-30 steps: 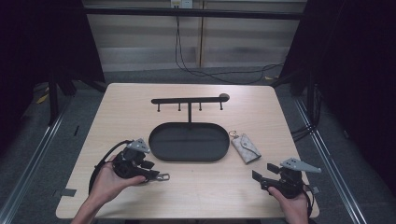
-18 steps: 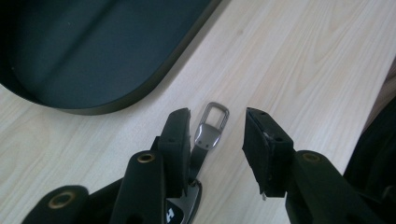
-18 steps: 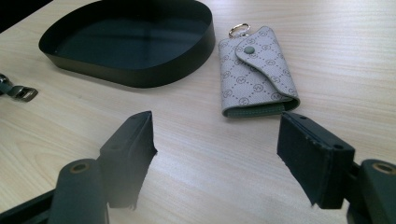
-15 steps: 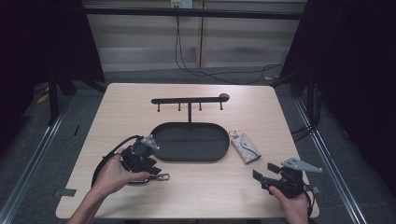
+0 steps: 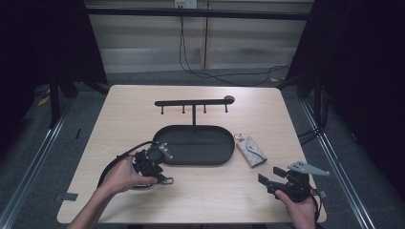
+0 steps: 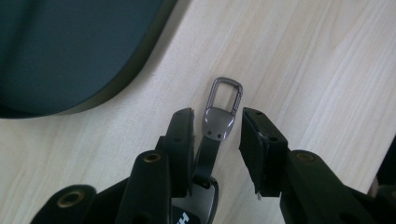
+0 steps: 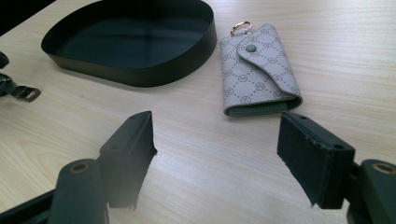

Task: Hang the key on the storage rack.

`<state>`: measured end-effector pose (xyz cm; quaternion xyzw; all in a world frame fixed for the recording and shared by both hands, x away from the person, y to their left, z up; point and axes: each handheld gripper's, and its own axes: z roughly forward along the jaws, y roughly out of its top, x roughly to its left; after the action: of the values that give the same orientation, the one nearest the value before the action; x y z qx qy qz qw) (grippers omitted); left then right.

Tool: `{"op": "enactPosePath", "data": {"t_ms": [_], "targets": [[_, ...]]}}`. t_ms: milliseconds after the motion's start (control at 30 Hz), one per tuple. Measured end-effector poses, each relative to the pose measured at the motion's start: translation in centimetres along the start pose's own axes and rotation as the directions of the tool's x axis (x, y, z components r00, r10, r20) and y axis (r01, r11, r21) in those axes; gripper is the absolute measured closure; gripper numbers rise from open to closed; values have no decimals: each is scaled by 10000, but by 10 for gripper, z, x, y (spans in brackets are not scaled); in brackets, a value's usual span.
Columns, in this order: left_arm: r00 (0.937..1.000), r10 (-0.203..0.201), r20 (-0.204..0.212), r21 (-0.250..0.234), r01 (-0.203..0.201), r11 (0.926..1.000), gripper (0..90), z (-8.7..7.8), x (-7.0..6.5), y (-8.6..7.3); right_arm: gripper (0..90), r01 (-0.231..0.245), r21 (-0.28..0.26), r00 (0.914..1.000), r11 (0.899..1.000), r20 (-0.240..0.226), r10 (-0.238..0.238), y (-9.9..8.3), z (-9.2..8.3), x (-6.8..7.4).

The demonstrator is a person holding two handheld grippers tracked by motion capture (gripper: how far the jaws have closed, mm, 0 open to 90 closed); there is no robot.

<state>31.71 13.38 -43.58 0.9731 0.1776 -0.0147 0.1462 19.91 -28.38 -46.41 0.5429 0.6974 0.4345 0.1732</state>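
Pale wooden table [image 5: 143, 114], dark surroundings

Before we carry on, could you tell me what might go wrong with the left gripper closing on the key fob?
The left gripper, jaws just closing, straddles the key fob at its thin strap; one pad looks closer than the other, so the fob might twist or slip out. It lies flat on the table, so the jaws could scrape the wood. The tray rim is close and could be bumped.
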Motion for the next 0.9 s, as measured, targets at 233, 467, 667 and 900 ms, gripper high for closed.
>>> {"op": "enactPosePath", "data": {"t_ms": [233, 467, 667, 900], "targets": [[9995, 36, 300, 712, -58, 9974, 627, 11, 4, 2, 270, 95, 66, 9999, 9999, 37, -96, 0, 1, 1], [9987, 373, 337, 1249, -412, 9913, 645, 21, 3, 5, 270, 86, 134, 10000, 9999, -1, -86, 0, 2, 1], [9971, 704, 283, 1599, -740, 9843, 668, 27, 0, 11, 270, 92, 134, 10000, 9999, -15, -92, 0, 2, 1], [9955, 939, 96, 1835, -941, 9785, 677, 34, -6, 14, 270, 76, 169, 10000, 9998, -58, -75, 0, 3, 1]]}}
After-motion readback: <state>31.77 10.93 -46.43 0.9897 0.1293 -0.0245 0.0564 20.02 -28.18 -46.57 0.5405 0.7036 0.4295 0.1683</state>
